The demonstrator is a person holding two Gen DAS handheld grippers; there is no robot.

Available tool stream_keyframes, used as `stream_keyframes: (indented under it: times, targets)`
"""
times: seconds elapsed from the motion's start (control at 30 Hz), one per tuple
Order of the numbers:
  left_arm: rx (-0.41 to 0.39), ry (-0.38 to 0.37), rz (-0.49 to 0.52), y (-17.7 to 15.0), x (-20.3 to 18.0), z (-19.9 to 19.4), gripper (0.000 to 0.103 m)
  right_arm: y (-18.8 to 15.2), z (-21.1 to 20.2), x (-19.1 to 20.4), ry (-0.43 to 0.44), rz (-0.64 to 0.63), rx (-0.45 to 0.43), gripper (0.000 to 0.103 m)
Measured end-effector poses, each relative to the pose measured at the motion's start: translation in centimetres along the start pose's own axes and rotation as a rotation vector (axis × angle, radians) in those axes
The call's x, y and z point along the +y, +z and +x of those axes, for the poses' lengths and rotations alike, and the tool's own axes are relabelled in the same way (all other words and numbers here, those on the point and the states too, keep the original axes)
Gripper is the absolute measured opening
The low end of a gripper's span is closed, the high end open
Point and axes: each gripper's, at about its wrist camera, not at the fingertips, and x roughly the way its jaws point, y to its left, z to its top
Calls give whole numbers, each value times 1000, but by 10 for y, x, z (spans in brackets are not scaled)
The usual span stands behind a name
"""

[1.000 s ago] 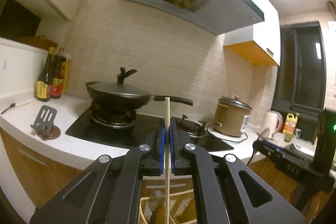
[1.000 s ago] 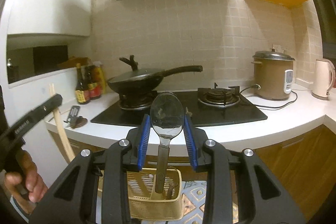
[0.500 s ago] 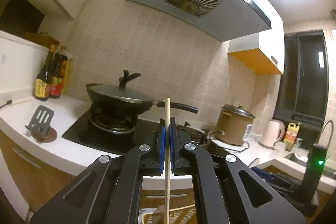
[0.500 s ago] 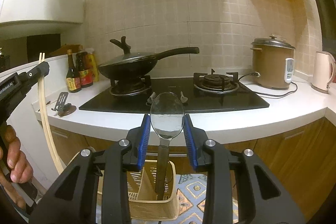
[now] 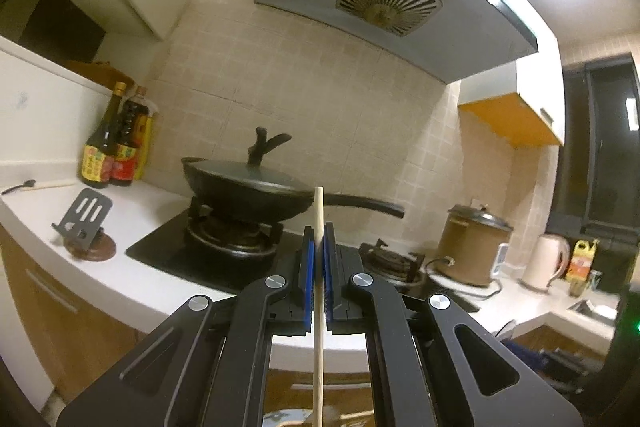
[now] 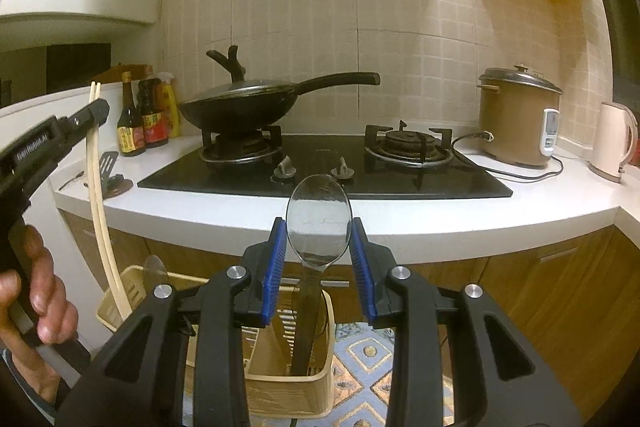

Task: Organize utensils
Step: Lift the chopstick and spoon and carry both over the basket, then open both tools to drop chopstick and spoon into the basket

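You are mid-way through dropping utensils into the basket [image 6: 288, 383], by the look of it: both claws are loaded and poised above it. Your left claw [image 5: 319, 267] is clamped tight on a pair of chopsticks [image 5: 318, 307], held upright with a short tip poking above the blue pads [image 5: 307, 279]; from the right wrist view the same chopsticks [image 6: 100, 211] hang down with their lower ends at the basket's left rim, though whether they are inside or just in front of it I cannot tell at that edge of the lens. Your right claw [image 6: 319, 259] grips a spoon [image 6: 319, 219] by the sides of its bowl, handle pointing down into the basket's right compartment. The next move probably calls for lowering each piece until it sits on the bottom, then easing the jaws apart so nothing tips out. The chopsticks are pale, thin, smooth wood and may slip or splay; the spoon is polished, rounded metal, so the grip on its curved edges looks shallow. The basket is cream plastic with slotted walls and a divider, light enough to shift if nudged.
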Motion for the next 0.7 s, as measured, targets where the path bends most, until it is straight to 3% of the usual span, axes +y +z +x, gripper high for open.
stream_keyframes:
  times: [0.27, 0.4, 0.47, 0.5, 0.53, 0.7]
  targets:
    - [66, -23, 19, -25, 6, 0, 2, -12, 2, -1, 22, 9, 28, 29]
    - [121, -51, 12, -29, 11, -8, 2, -14, -3, -5, 72, 44, 69, 30]
    - [172, -74, 10, -31, 13, -12, 10, -14, -7, -7, 78, 55, 89, 45]
    - [203, -93, 9, -32, 15, -14, 18, -15, -10, -8, 88, 65, 95, 66]
    - [227, -103, 9, -33, 16, -17, 24, -15, -15, -9, 94, 74, 94, 72]
    - [324, -137, -14, -33, 25, -33, 24, -15, -36, -14, 110, 105, 150, 72]
